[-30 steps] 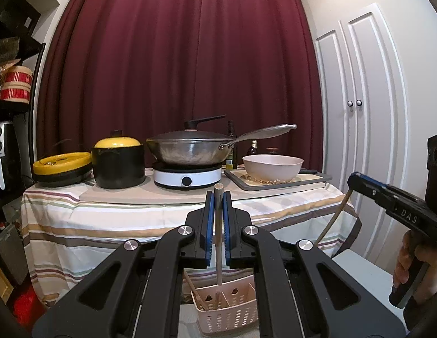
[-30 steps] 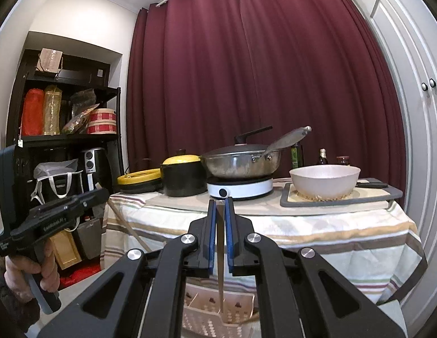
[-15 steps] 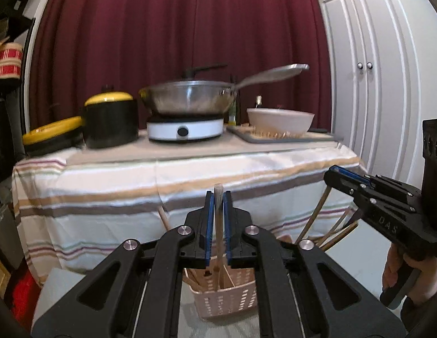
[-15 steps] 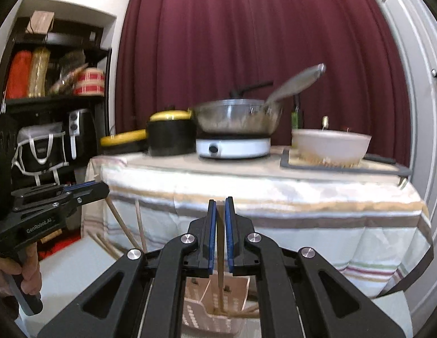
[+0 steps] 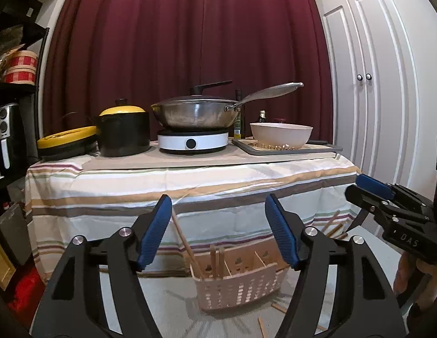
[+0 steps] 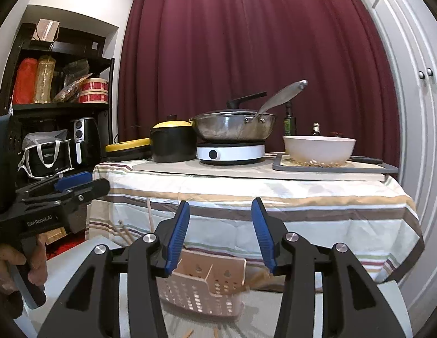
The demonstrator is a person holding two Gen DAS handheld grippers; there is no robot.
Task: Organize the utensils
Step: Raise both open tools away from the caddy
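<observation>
A beige slotted basket [image 5: 238, 281] stands on the pale surface just below and ahead of both grippers. Two wooden chopsticks [image 5: 215, 257] stand upright in its left compartment and another [image 5: 184, 239] leans out to the left. My left gripper [image 5: 218, 205] hangs above the basket, its jaws opening, with nothing between the blue pads. My right gripper [image 6: 220, 208] is over the basket [image 6: 210, 278] too, jaws opening and empty. A brown blur [image 6: 255, 278] shows at the basket's right end. Each gripper shows in the other's view, the right gripper [image 5: 370, 188] and the left gripper [image 6: 77, 186].
Loose chopsticks [image 5: 260, 326] lie on the surface in front of the basket, and more [image 5: 334, 225] stick up at the right. Behind is a table with a striped cloth [image 5: 190, 186] bearing a wok [image 5: 196, 115], a black pot [image 5: 124, 132] and a white bowl [image 5: 280, 133]. A shelf stands left, white cupboard doors right.
Both grippers sank toward the basket and opened. The single chopstick that each one pinched is no longer between its pads. More chopsticks stand in the basket.
</observation>
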